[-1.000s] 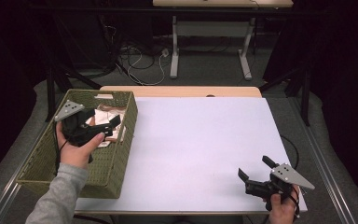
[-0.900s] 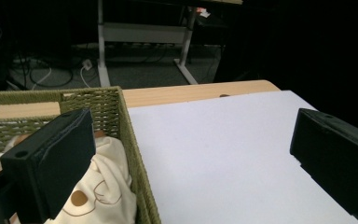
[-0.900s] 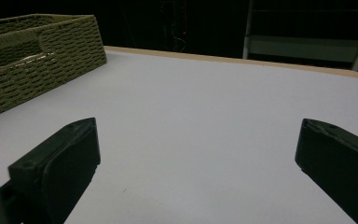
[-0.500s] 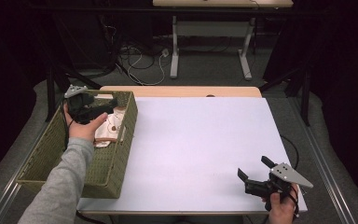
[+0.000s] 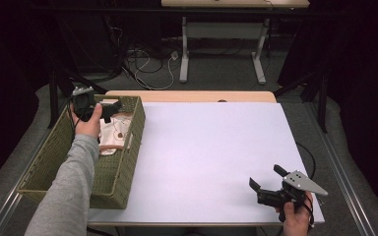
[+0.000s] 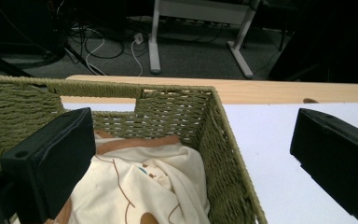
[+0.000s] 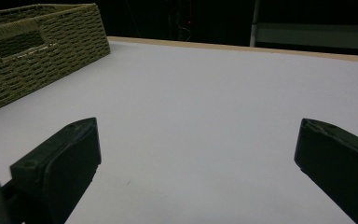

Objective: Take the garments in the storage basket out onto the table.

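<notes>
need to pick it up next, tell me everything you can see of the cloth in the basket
The cloth is cream with brown line drawings and a tan edge band. It looks like soft fabric, lying crumpled and loosely folded in the far end of the green woven basket, against its right wall. The left gripper hangs over it with jaws wide open, not touching it. What lies beneath the cloth is hidden.

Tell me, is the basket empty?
No. A crumpled cream cloth lies inside the basket, below the open left gripper.
</notes>
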### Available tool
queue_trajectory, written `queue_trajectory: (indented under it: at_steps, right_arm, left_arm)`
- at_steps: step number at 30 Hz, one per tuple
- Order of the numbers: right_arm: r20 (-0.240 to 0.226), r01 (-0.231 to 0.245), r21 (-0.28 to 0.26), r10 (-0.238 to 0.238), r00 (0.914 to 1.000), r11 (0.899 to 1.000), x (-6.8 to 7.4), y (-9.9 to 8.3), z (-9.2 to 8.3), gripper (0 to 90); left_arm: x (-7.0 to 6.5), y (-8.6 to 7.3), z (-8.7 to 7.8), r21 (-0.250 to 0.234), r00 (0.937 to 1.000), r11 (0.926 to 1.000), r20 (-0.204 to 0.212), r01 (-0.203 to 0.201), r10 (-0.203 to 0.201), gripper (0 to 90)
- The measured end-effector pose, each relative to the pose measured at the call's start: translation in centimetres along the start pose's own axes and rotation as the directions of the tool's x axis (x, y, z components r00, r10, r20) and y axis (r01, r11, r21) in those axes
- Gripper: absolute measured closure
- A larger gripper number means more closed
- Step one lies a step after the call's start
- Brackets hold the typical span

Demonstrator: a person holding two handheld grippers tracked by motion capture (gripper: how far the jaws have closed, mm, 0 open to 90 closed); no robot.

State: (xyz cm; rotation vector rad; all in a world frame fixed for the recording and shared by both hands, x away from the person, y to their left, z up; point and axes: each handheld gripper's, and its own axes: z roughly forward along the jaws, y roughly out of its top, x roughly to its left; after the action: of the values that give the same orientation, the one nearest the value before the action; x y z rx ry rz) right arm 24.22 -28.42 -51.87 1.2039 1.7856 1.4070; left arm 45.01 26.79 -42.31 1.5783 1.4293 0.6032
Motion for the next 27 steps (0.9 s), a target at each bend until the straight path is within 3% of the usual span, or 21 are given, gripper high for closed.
queue_trajectory:
  at_steps: [5, 11, 14, 18, 23, 25, 27]
  right_arm:
    - [-0.004, -0.001, 0.007, 0.001, 1.0, 1.0, -0.1, -0.1, 0.1, 0.1]
    - [-0.004, -0.007, 0.022, 0.008, 1.0, 1.0, -0.3, -0.2, 0.3, 0.2]
    - [-0.007, -0.021, 0.032, 0.022, 0.9997, 0.999, -0.3, -0.3, 0.5, 0.2]
    - [-0.009, -0.021, 0.045, 0.021, 0.9997, 0.999, -0.3, -0.4, 0.7, 0.3]
    - [-0.015, -0.02, 0.064, 0.021, 0.9997, 0.998, -0.2, -0.5, 1.0, 0.4]
    - [-0.017, -0.023, 0.065, 0.024, 0.9996, 0.998, -0.2, -0.5, 1.0, 0.4]
    - [-0.022, -0.034, 0.069, 0.036, 0.9991, 0.997, -0.2, -0.6, 1.0, 0.4]
  left_arm:
    - [0.5, -0.2, 1.4, 0.005, 0.9993, 0.9996, -0.024, -0.027, 0.027, 0.4]
    - [1.4, -1.0, 3.4, 0.017, 0.9979, 0.9998, -0.064, -0.013, 0.014, 0.4]
    - [1.9, -1.5, 4.3, 0.025, 0.9978, 0.9995, -0.063, -0.021, 0.022, 0.4]
    - [2.5, -2.1, 5.2, 0.027, 0.9978, 0.9996, -0.067, -0.002, 0.004, 0.4]
    - [3.4, -3.2, 6.4, 0.07, 0.997, 0.9975, -0.078, 0.007, -0.002, 0.8]
    - [3.8, -3.7, 6.9, 0.107, 0.9966, 0.9942, -0.082, 0.007, 0.002, 6.7]
    - [4.1, -4.2, 7.2, 0.127, 0.9944, 0.9918, -0.106, 0.013, 0.0, 20.7]
